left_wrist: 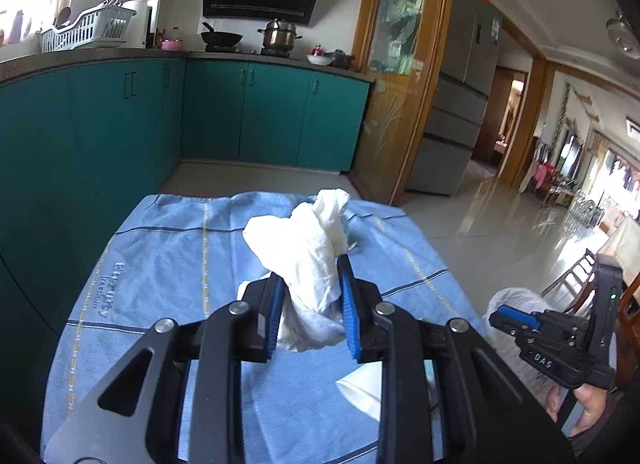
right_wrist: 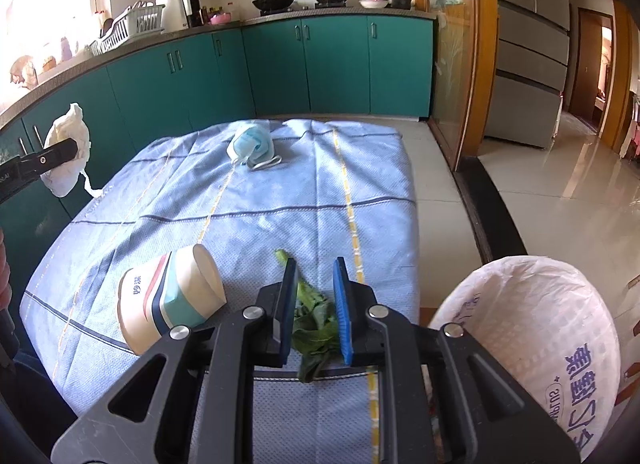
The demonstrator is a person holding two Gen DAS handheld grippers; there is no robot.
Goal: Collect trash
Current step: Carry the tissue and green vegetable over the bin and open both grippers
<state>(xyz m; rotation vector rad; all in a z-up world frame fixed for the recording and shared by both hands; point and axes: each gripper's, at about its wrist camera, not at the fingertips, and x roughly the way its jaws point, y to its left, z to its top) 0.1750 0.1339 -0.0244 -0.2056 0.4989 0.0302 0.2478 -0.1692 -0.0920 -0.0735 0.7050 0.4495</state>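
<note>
My left gripper (left_wrist: 310, 276) is shut on a crumpled white tissue (left_wrist: 304, 252) and holds it above the blue tablecloth (left_wrist: 160, 264); it also shows at the left of the right wrist view (right_wrist: 66, 155). My right gripper (right_wrist: 316, 296) is open, its fingers on either side of a green vegetable leaf (right_wrist: 314, 328) lying near the table's front edge. A paper cup (right_wrist: 172, 300) lies on its side left of the leaf. A blue face mask (right_wrist: 252, 145) lies at the far end of the cloth. A white trash bag (right_wrist: 532, 336) stands open at the right.
Teal kitchen cabinets (right_wrist: 280, 67) run behind and left of the table. A glass sliding door with a wooden frame (right_wrist: 460, 63) and a grey fridge (right_wrist: 528, 43) stand to the right. A wooden chair (left_wrist: 576, 272) stands beside the bag.
</note>
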